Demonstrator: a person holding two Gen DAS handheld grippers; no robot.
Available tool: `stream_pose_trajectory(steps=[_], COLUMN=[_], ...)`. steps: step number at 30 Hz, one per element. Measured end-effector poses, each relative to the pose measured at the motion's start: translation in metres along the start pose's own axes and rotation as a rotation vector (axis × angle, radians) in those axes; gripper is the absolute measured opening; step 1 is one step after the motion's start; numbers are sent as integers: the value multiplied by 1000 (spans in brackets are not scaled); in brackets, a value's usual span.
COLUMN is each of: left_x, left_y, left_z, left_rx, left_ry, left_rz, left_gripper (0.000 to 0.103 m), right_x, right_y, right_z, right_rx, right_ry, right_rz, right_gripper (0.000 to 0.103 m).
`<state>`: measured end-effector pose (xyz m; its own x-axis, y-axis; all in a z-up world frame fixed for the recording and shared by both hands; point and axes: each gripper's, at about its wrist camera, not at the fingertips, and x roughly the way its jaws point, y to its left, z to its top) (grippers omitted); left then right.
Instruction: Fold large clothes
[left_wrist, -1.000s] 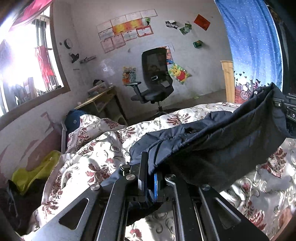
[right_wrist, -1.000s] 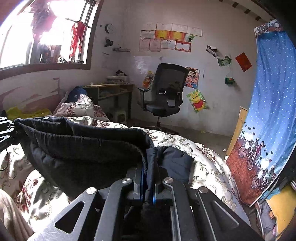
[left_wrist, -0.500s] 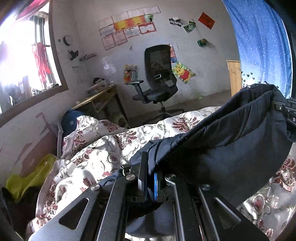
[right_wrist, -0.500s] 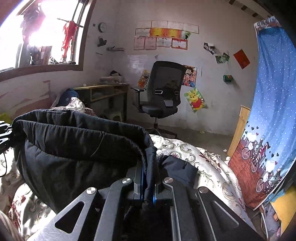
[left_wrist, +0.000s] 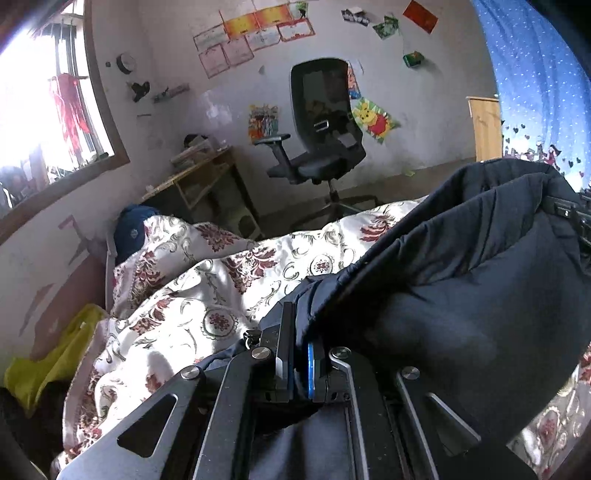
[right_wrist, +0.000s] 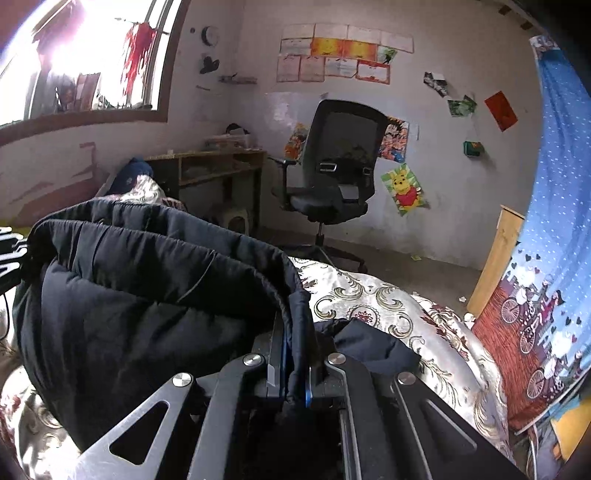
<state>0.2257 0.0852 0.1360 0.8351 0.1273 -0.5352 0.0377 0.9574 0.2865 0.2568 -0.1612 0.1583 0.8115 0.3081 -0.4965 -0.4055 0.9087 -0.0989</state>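
Note:
A large dark navy padded jacket (left_wrist: 461, 280) hangs stretched between my two grippers above a bed with a floral quilt (left_wrist: 207, 295). My left gripper (left_wrist: 301, 354) is shut on one edge of the jacket. My right gripper (right_wrist: 295, 365) is shut on the other edge of the jacket (right_wrist: 140, 280). In the left wrist view the right gripper shows at the far right edge (left_wrist: 570, 214). In the right wrist view the left gripper shows at the far left edge (right_wrist: 9, 251). A loose part of the jacket (right_wrist: 369, 347) lies on the quilt (right_wrist: 373, 299).
A black office chair (right_wrist: 336, 177) stands by the far wall beside a wooden desk (right_wrist: 218, 166). A blue curtain (right_wrist: 554, 240) hangs on the right. A pillow (left_wrist: 177, 236) lies at the bed's head. A yellow bag (left_wrist: 48, 358) sits by the left wall.
Both grippers have risen and lifted the jacket off the quilt. It now hangs higher and fuller between them.

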Motion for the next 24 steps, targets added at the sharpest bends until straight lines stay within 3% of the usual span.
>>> stream_pose_trajectory(steps=[13, 18, 22, 24], left_x=[99, 136, 134, 125], left_y=[-1, 4, 16, 22], left_z=[3, -2, -4, -4], left_rx=[-53, -103, -146, -159], left_ry=[111, 175, 174, 153], left_rz=[7, -39, -83, -96], left_gripper=[3, 4, 8, 18], right_x=[86, 120, 123, 115], right_y=[-16, -28, -43, -46], right_z=[-9, -11, -6, 0], right_rx=[-24, 35, 136, 158], right_ry=[100, 185, 182, 152], right_rz=[56, 97, 182, 195], right_gripper=[6, 8, 19, 36])
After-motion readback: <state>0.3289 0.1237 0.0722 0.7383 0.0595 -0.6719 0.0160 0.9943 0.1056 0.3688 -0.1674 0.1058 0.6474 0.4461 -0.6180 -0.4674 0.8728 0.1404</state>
